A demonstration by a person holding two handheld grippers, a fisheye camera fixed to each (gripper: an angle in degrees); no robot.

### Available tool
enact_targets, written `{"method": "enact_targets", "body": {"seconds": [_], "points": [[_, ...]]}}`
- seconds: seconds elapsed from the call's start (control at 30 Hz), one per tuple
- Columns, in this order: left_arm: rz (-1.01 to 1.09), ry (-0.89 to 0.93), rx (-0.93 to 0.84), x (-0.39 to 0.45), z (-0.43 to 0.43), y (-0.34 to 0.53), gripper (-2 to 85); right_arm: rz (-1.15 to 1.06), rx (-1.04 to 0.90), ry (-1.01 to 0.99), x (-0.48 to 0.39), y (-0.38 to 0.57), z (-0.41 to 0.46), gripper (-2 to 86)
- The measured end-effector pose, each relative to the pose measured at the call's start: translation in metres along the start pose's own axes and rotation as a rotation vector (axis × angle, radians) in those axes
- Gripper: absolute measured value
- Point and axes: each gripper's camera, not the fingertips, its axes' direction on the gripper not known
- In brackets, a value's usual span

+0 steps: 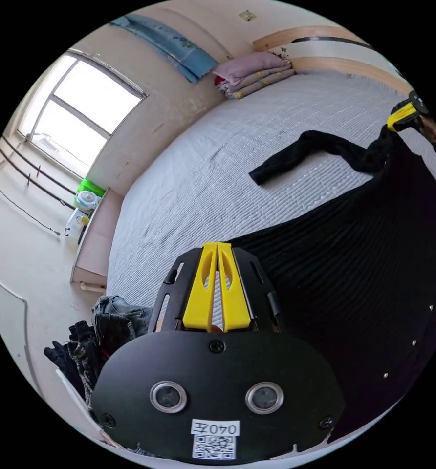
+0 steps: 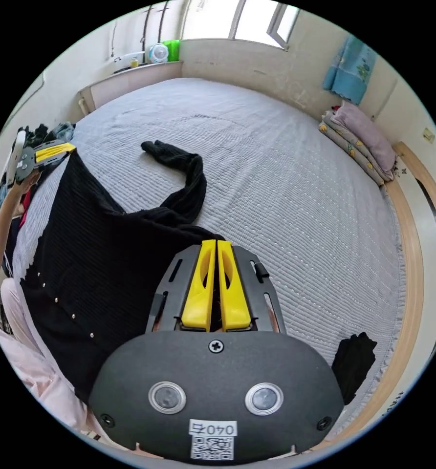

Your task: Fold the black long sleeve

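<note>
In the left gripper view, the left gripper (image 1: 217, 249) has its yellow fingers (image 1: 201, 288) pressed together at the tips on an edge of the black long sleeve (image 1: 355, 273), which hangs as a broad dark sheet to the right of the view. One sleeve (image 1: 316, 149) trails away from the raised cloth and lies on the grey bed (image 1: 257, 146). Far off at the garment's other top corner, the right gripper (image 1: 403, 116) pinches the cloth. A stack of folded bedding (image 1: 254, 73) sits at the bed's far end, and a heap of other clothes (image 1: 100, 332) lies beside the bed.

In the right gripper view, the right gripper (image 2: 216, 246) also has its fingers (image 2: 232, 288) closed, with black cloth caught at their tips. The garment spans from there across to the left gripper (image 2: 49, 151), which a hand (image 2: 20, 183) holds up at the opposite corner. The body of the garment hangs between the two, a line of small studs (image 2: 64, 305) running down it, while the loose sleeve curls over the bed. A small dark piece (image 2: 355, 359) lies near the bed's edge.

The step in hand looks like spreading: the garment is held up by two corners, not yet laid flat. The next move likely calls for lowering it evenly onto the bed, keeping the top edge taut so the body lands smooth, then straightening the curled sleeve before any fold.
</note>
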Motion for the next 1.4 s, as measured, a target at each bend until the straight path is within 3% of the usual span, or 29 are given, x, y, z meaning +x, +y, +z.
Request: {"method": "enact_targets", "body": {"seconds": [0.17, 0.27, 0.3, 0.4, 0.53, 0.6, 0.8, 0.9, 0.97, 1.0, 1.1, 1.27, 1.4], "points": [[-0.019, -0.066, -0.240, 0.039, 0.068, 0.000, -0.9, 0.090, -0.130, 0.025, 0.001, -0.011, 0.077, -0.5], [0.052, -0.183, -0.204, 0.062, 0.064, 0.011, -1.1, 0.100, -0.131, -0.027, 0.003, -0.009, 0.080, 2.9], [0.045, -0.148, -0.172, 0.058, 0.056, 0.017, -1.1, 0.095, -0.146, -0.059, 0.005, -0.009, 0.080, 4.1], [-0.131, -0.059, -0.137, 0.015, 0.035, 0.040, -1.3, 0.114, -0.160, -0.135, 0.019, 0.001, 0.065, 10.6], [-0.311, -0.021, -0.101, -0.037, -0.004, 0.083, -1.1, 0.097, -0.080, -0.015, 0.017, 0.043, 0.012, 9.8], [-0.219, 0.125, 0.005, -0.023, -0.058, 0.112, -0.9, 0.036, -0.056, 0.045, -0.007, 0.071, -0.009, 2.0], [0.252, 0.323, 0.056, 0.123, -0.162, 0.190, -0.9, -0.178, -0.081, -0.042, -0.119, 0.172, -0.018, -0.8], [0.277, 0.316, -0.090, 0.146, -0.145, 0.221, -0.9, -0.180, -0.160, -0.065, -0.136, 0.205, 0.004, -0.9], [0.207, 0.291, -0.075, 0.130, -0.138, 0.235, -0.9, -0.137, -0.273, -0.041, -0.126, 0.222, 0.034, -1.0], [0.115, 0.293, -0.141, 0.111, -0.135, 0.237, -0.9, -0.128, -0.245, -0.061, -0.121, 0.225, 0.034, -1.0], [-0.034, 0.200, -0.081, 0.068, -0.154, 0.249, -0.9, -0.046, -0.183, -0.104, -0.107, 0.224, 0.011, -1.0], [0.042, 0.258, -0.052, 0.073, -0.172, 0.254, -0.9, -0.156, -0.062, -0.169, -0.145, 0.207, -0.017, -1.0], [0.171, 0.262, -0.199, 0.108, -0.134, 0.260, -0.9, -0.249, -0.101, -0.135, -0.180, 0.203, -0.001, -1.0]]}}
